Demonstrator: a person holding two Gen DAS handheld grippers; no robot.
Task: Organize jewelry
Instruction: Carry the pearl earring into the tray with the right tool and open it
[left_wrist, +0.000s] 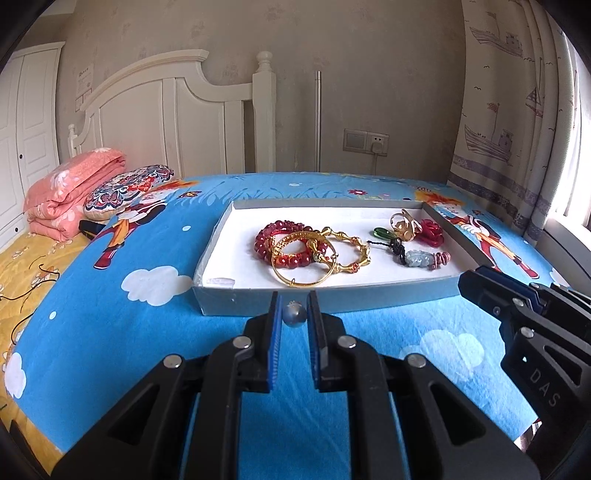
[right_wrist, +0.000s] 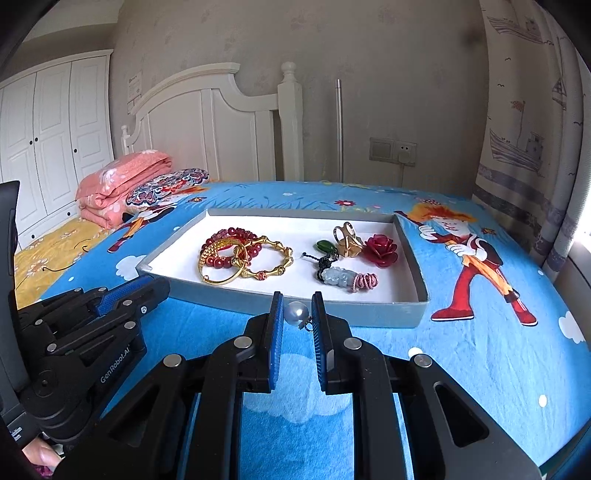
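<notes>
Blue pads of the left gripper (left_wrist: 294, 314) are pinching a pearl earring (left_wrist: 294, 314); the right gripper (right_wrist: 297, 314) is pinching its twin (right_wrist: 297, 313). Both pearls are sitting at the very fingertips, just short of the tray (left_wrist: 216, 301) ahead. Round and smooth, either is likely risking a slip onto the bedsheet (left_wrist: 110, 317) below.

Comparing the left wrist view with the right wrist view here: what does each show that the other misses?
Only the left wrist view shows the left tongs shut on a pearl seen head-on, and a black object beside the pillow. Only the right wrist view shows the right tongs shut on their own pearl, the three-door wardrobe and a fingertip at the bottom left. Both show the grey tray of bangles, beads and pendants on the blue bedsheet.
</notes>
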